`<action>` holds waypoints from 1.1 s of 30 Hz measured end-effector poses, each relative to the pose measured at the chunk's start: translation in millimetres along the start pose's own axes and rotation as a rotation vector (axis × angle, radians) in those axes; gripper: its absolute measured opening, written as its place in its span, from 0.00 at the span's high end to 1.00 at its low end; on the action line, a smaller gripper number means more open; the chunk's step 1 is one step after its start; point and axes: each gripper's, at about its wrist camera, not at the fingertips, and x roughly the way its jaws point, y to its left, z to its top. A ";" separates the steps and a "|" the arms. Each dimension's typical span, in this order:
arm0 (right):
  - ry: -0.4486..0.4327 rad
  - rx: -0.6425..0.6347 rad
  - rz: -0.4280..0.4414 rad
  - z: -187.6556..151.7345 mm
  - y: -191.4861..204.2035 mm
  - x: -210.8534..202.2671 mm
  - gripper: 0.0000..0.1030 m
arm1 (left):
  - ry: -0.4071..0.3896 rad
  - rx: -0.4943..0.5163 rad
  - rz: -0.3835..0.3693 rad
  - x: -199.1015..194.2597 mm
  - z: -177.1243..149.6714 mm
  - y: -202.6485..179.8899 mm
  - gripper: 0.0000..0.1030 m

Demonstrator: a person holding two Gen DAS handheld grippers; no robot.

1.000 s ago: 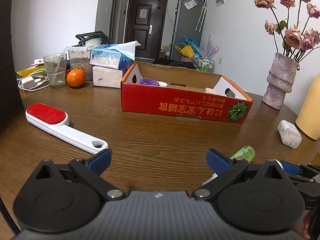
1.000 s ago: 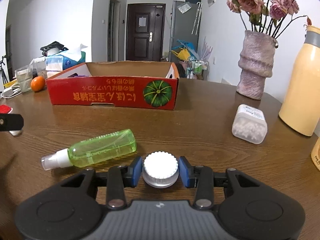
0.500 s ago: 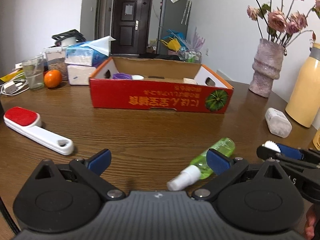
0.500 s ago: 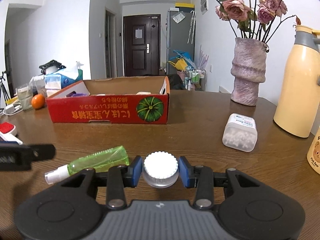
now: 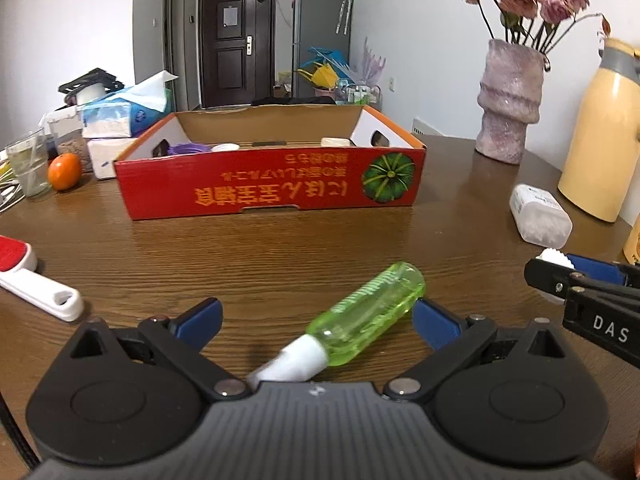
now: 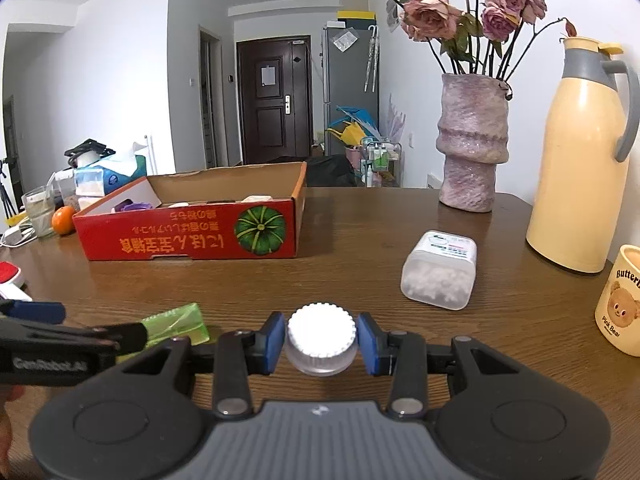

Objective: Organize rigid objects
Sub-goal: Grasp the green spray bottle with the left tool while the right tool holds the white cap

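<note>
My right gripper (image 6: 320,338) is shut on a small clear jar with a ribbed white cap (image 6: 321,330), held just above the wooden table. A green spray bottle (image 5: 360,320) lies on the table between the wide-apart blue pads of my open left gripper (image 5: 316,318), white nozzle toward the camera; the pads do not press it. In the right wrist view the green bottle (image 6: 176,322) shows partly behind the left gripper's fingers (image 6: 36,310). The red cardboard box (image 5: 268,188) stands further back with several small items inside.
A clear cotton-swab box (image 6: 440,278) lies right of centre. A stone vase (image 6: 472,144), a yellow thermos (image 6: 580,168) and a bear mug (image 6: 620,304) stand at the right. A red lint brush (image 5: 28,276), an orange (image 5: 64,171), a glass and tissue packs are at the left.
My left gripper has moved right until the green bottle lies between its open fingers. The right gripper, still shut on the jar, has drifted right and slightly up.
</note>
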 end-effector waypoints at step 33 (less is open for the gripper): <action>0.015 0.031 0.003 -3.5 -10.3 5.8 0.62 | 0.083 -0.006 -0.029 21.9 0.4 -8.5 0.69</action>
